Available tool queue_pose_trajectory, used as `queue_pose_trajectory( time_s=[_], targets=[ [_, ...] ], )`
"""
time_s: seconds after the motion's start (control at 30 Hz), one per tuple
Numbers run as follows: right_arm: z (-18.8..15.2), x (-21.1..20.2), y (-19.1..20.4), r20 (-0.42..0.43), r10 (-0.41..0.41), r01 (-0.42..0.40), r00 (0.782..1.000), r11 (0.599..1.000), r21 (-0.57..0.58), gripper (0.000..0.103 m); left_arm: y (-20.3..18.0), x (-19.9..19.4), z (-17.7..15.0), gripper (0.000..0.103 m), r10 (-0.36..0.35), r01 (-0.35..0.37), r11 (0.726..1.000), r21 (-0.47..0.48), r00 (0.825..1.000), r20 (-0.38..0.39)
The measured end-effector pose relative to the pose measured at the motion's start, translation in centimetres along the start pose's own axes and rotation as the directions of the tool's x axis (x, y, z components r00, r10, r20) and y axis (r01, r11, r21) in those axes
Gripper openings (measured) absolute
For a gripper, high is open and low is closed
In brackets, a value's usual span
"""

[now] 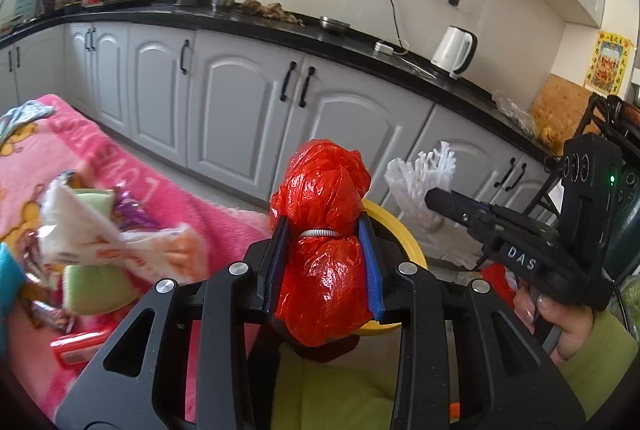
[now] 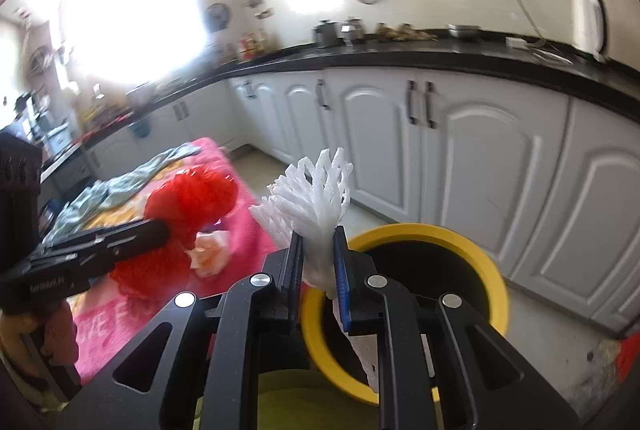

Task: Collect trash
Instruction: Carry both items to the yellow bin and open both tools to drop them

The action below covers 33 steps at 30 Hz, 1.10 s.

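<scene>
My left gripper (image 1: pixel 325 230) is shut on a crumpled red plastic bag (image 1: pixel 324 270) tied with a white band, held in the air just left of a yellow-rimmed bin (image 1: pixel 404 230). My right gripper (image 2: pixel 318 234) is shut on a white foam fruit net (image 2: pixel 312 194) and holds it over the near left rim of the bin (image 2: pixel 472 242). The right gripper (image 1: pixel 436 198) with the net (image 1: pixel 420 174) shows at the right of the left wrist view. The left gripper (image 2: pixel 160 228) and red bag (image 2: pixel 188 202) show at the left of the right wrist view.
A pink blanket (image 1: pixel 132 182) covers the surface at left, with wrappers (image 1: pixel 120 242), green sponges (image 1: pixel 96 290) and a red packet (image 1: pixel 76 346) on it. Grey kitchen cabinets (image 1: pixel 240 110) under a black counter (image 1: pixel 280 26) run behind. A white kettle (image 1: pixel 454 50) stands on the counter.
</scene>
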State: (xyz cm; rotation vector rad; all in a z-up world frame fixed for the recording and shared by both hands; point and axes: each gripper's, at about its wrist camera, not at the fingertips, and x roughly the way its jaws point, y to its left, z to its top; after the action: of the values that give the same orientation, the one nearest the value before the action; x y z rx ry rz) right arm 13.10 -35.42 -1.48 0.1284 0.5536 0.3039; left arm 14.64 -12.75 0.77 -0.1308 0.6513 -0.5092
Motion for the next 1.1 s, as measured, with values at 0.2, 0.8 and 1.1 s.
queue_pose_trajectory(
  time_s=[0.2, 0.8, 1.1],
  targets=[
    [-0.9, 0.4, -4.0, -0.021, -0.061, 0.063, 0.998, 0.994, 0.088, 0.014, -1.6, 3.8, 0.2, 0.026, -0.039, 0.039, 0.999, 0.014, 0.999, -0.025],
    [-1.7, 3.8, -9.8, -0.05, -0.075, 0.086, 0.996, 0.951, 0.296, 0.04, -2.3, 13.1, -0.5, 0.045, -0.075, 0.073, 0.997, -0.017, 0.989, -0.125],
    [-1.2, 2.9, -8.4, 0.001, -0.091, 0.088, 0.996, 0.964, 0.253, 0.055, -0.8, 11.2, -0.4, 0.074, -0.028, 0.025, 0.999, -0.029, 0.996, -0.08]
  ],
)
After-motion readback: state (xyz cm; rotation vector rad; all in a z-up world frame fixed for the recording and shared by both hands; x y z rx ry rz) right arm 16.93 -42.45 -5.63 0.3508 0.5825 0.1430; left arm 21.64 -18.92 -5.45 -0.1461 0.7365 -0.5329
